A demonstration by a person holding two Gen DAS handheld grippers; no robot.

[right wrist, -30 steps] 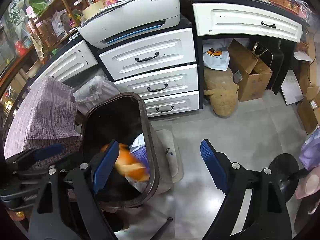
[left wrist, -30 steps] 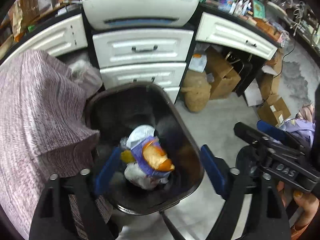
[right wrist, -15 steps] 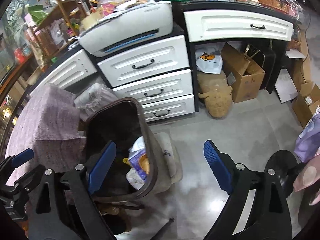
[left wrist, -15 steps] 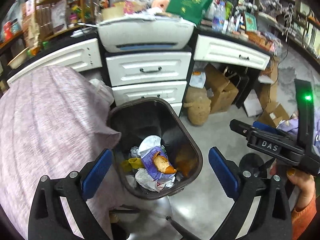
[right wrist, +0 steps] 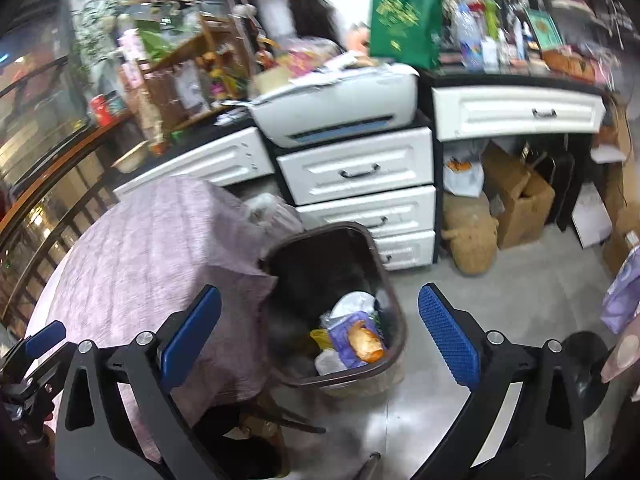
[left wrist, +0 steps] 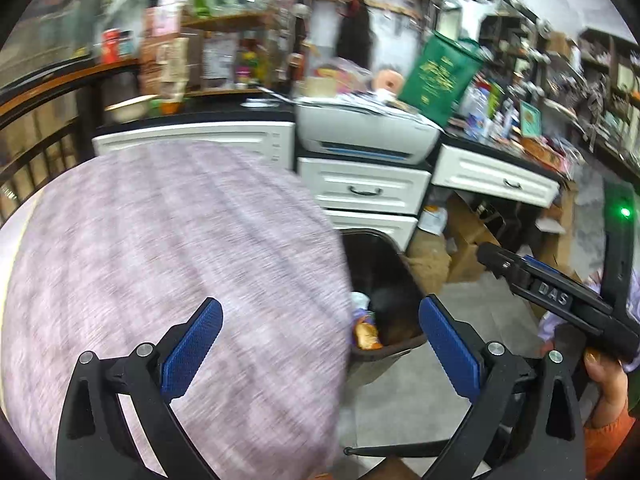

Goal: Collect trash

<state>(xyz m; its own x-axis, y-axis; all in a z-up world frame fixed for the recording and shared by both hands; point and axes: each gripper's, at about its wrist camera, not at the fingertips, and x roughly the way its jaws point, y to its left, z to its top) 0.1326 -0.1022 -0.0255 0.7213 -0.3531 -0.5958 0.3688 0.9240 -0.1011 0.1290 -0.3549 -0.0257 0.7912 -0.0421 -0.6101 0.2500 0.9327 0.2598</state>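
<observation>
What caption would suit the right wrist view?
Open, empty right gripper above a dark trash bin holding wrappers, beside a purple-clothed table.

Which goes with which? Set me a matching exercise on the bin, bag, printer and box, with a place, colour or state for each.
1. bin
2. bag
3. printer
4. box

a. green
b. holds wrappers
c. on top of the drawers
d. under the desk

Pairs: 1-b, 2-a, 3-c, 4-d
</observation>
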